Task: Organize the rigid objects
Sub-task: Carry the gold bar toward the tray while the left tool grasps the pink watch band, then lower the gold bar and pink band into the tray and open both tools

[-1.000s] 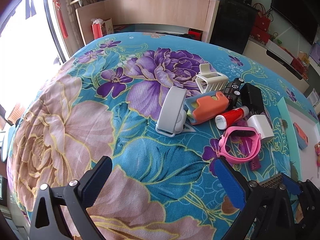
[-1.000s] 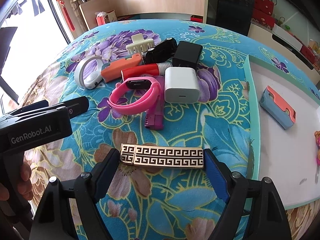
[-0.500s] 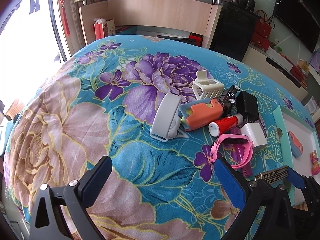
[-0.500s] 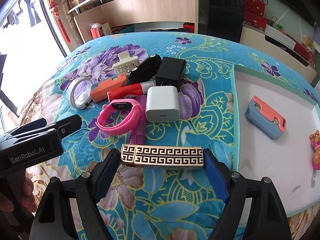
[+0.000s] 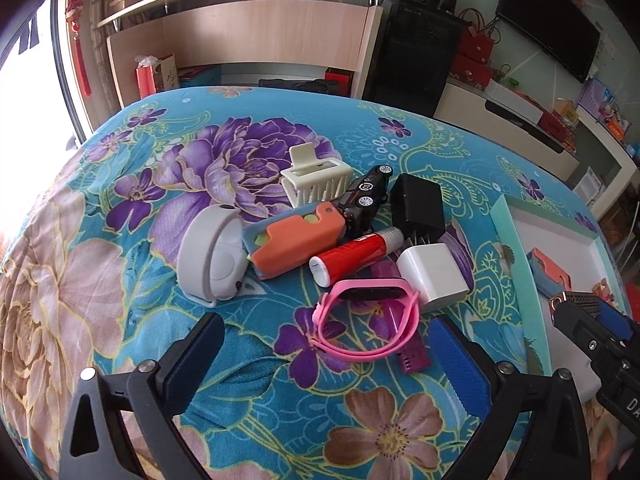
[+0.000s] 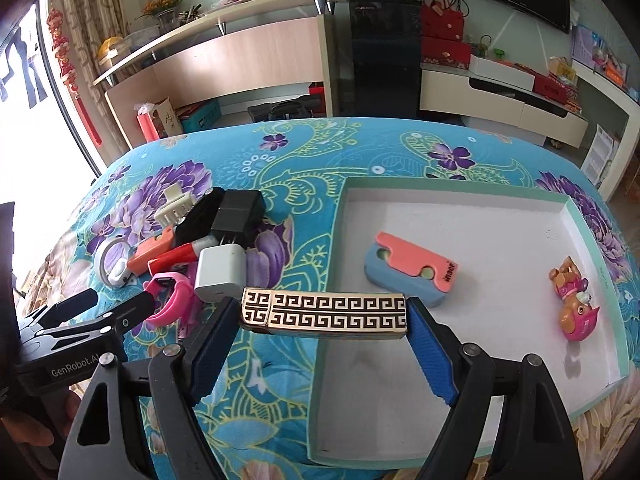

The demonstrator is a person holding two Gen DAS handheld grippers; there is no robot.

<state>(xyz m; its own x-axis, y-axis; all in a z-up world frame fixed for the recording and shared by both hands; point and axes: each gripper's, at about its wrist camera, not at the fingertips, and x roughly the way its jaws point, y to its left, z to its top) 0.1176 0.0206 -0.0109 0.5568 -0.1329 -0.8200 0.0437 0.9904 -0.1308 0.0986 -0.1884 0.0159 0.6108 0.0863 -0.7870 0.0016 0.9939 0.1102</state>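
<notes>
My right gripper (image 6: 320,332) is shut on a gold bar with a black key pattern (image 6: 324,312), held lifted above the left rim of the white tray (image 6: 332,240). The tray holds a blue-and-orange case (image 6: 412,268) and a pink toy dog (image 6: 574,298). My left gripper (image 5: 324,360) is open and empty, low over the bed just in front of a pink watch band (image 5: 368,320). Behind it lies a pile: white charger (image 5: 434,276), red tube (image 5: 352,256), orange-and-blue case (image 5: 292,240), grey round band (image 5: 208,258), black adapter (image 5: 418,208), toy car (image 5: 366,196), cream clip (image 5: 316,180).
Everything lies on a bed with a blue floral blanket (image 5: 140,208). A wooden shelf unit (image 5: 256,40) and black cabinet (image 5: 412,60) stand beyond the far edge. The right gripper with the gold bar shows at the left view's right edge (image 5: 580,304).
My right gripper has carried the gold bar up and to the right, from over the blanket to the tray's left rim. My left gripper has moved right, closer to the pile.
</notes>
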